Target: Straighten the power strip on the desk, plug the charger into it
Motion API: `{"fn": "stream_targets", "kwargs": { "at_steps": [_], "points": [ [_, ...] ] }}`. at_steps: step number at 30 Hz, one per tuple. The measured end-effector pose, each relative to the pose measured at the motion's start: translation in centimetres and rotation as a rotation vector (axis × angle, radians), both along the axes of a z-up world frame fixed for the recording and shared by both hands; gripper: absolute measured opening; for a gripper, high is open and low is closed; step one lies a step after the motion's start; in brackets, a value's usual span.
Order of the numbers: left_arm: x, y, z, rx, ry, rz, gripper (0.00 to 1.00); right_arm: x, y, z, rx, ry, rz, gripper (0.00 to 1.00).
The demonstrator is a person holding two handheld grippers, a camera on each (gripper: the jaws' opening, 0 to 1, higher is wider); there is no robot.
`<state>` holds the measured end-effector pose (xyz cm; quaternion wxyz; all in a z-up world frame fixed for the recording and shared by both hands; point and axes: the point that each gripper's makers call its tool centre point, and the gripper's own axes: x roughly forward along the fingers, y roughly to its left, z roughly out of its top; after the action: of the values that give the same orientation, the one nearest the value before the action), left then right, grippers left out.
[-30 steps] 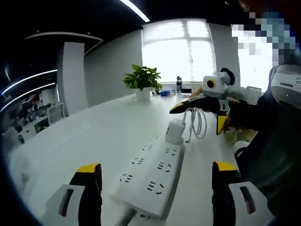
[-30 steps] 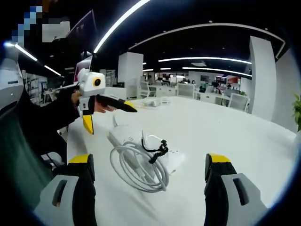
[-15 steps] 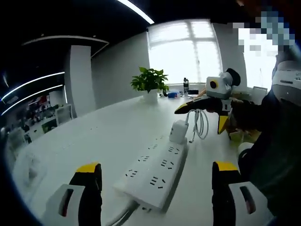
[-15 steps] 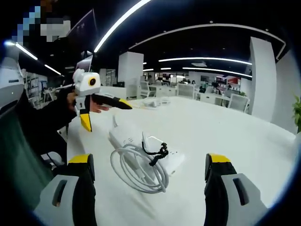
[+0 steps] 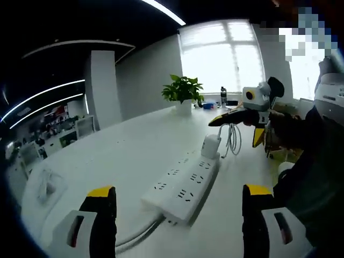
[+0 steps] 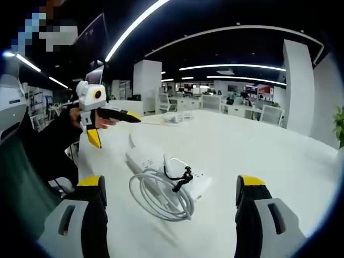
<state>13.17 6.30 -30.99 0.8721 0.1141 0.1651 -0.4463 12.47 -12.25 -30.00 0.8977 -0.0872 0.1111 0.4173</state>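
Both my left gripper (image 5: 179,207) and right gripper (image 6: 170,203) hang with jaws apart, holding nothing. The power strip (image 5: 183,184) lies slanted at centre frame, the charger (image 5: 210,145) at its far end. I judge straightening comes next.

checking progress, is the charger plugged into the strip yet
Not plugged: the charger lies on the desk at the power strip's end, cable coiled.
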Motion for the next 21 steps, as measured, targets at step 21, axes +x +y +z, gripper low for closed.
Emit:
{"fn": "stream_targets", "kwargs": {
  "at_steps": [21],
  "points": [
    [-2.2, 2.0, 1.0, -0.104, 0.000, 0.087, 0.99, -0.8, -0.5, 2.1, 0.040, -0.026, -0.026, 1.00]
  ]
}}
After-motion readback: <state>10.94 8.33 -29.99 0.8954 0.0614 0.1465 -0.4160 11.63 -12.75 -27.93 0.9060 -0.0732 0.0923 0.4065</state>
